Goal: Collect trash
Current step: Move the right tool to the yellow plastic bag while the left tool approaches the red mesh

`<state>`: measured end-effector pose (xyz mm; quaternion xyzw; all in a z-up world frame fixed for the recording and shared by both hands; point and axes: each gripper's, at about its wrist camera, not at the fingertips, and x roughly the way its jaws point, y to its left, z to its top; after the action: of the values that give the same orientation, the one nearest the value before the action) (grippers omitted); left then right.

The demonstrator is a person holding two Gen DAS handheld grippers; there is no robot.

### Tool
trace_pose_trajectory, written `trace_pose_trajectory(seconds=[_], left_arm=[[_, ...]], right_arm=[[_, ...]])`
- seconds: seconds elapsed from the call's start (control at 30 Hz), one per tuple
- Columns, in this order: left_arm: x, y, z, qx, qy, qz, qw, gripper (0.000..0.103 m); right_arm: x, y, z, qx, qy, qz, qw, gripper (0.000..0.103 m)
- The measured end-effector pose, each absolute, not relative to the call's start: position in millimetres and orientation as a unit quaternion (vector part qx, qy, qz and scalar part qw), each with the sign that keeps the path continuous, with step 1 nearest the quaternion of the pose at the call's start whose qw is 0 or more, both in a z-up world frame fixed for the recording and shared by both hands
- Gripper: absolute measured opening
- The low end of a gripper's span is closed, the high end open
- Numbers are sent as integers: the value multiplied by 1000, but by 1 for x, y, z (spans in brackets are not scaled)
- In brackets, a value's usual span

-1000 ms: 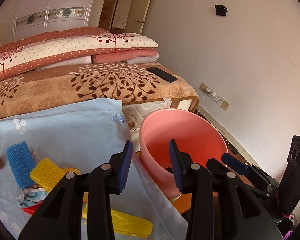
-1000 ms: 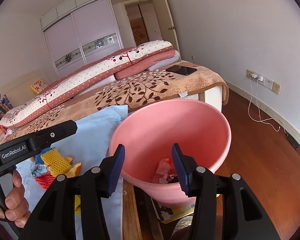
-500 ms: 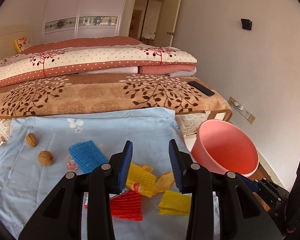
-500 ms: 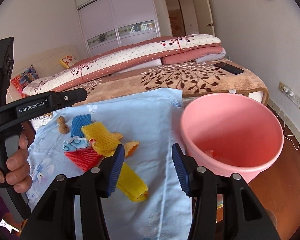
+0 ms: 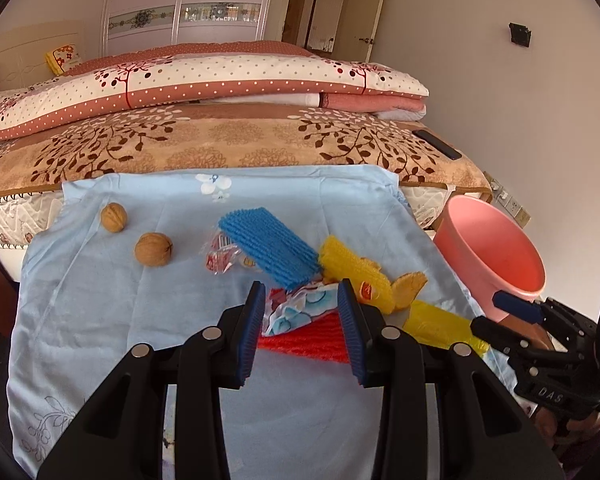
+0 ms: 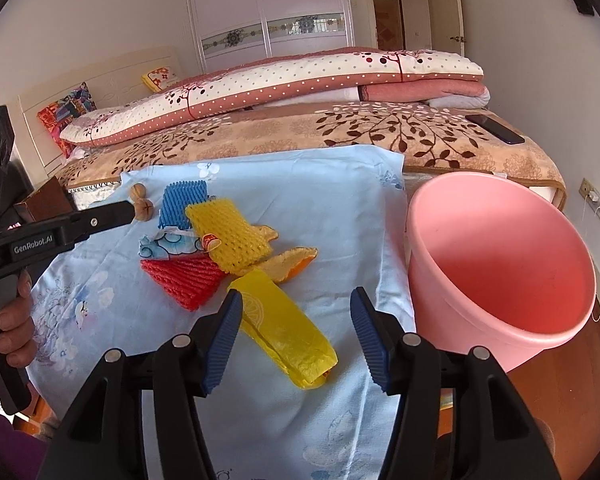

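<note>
Left claw [image 5: 302,306]: released, jaws either side of blue-patterned wrapper [image 5: 300,308].
Right claw [image 6: 296,322]: released, above yellow bag [image 6: 288,332].
Pink bucket [image 6: 500,272]: beside desk's right edge.

Two walnuts [image 5: 153,249] on pale blue cloth [image 5: 100,320]; black phone [image 6: 494,128] on leaf-patterned bed [image 5: 240,144]; folded quilts [image 6: 300,84] behind.

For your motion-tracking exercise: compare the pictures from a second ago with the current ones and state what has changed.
Both grippers swung away from the pink bucket toward the trash on the blue cloth. The left gripper now frames the patterned wrapper; the right gripper frames the yellow bag. Nothing was grasped or released; both remain open. The litter, walnuts and bucket have not visibly moved.
</note>
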<state>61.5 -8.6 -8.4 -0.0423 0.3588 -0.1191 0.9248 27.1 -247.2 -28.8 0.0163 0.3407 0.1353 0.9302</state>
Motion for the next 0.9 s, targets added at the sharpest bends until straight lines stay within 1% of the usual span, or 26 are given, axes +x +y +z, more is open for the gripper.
trace_pose_trajectory(seconds=[0.27,0.77,0.9], left_arm=[[62,2,-33,-66,397,-114,908,38],[78,5,-31,-73,396,-120,907,38],[81,7,-29,-79,395,-120,908,38]], right_arm=[[38,-264,-14,22,326,109,939,56],[77,-272,23,-32,287,92,953,55],[81,-273,25,-23,290,99,952,55]])
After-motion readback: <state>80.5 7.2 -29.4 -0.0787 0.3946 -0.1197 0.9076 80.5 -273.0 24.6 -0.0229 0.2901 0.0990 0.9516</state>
